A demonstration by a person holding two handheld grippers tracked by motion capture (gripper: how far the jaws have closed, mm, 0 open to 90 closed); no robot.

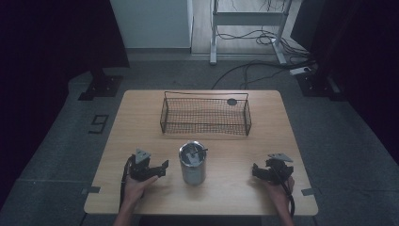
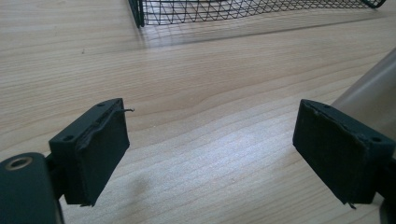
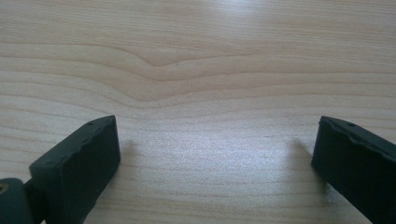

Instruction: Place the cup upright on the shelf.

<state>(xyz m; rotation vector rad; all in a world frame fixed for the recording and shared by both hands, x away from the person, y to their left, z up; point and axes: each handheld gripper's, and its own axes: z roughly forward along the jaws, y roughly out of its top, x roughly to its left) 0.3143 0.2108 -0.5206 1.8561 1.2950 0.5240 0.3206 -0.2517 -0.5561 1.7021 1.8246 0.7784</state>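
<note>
A shiny metal canister [image 1: 192, 163] stands upright near the front middle of the wooden table [image 1: 141, 113], with something small and dark inside its open top. Behind it sits a black wire basket [image 1: 205, 114] holding a small dark round object [image 1: 232, 101] at its back right. My left gripper [image 1: 160, 168] rests on the table just left of the canister, jaws wide apart and empty. In the left gripper view [image 2: 212, 149] the canister's side [image 2: 373, 93] shows at the right edge and the basket [image 2: 243, 10] at the top. My right gripper [image 1: 256, 172] rests at the front right, open [image 3: 215, 158] over bare wood.
Around the table lies grey floor with cables [image 1: 263, 37], a white desk frame [image 1: 249, 19] behind, and dark stands at both sides. A person's hands hold both grippers near the table's front edge.
</note>
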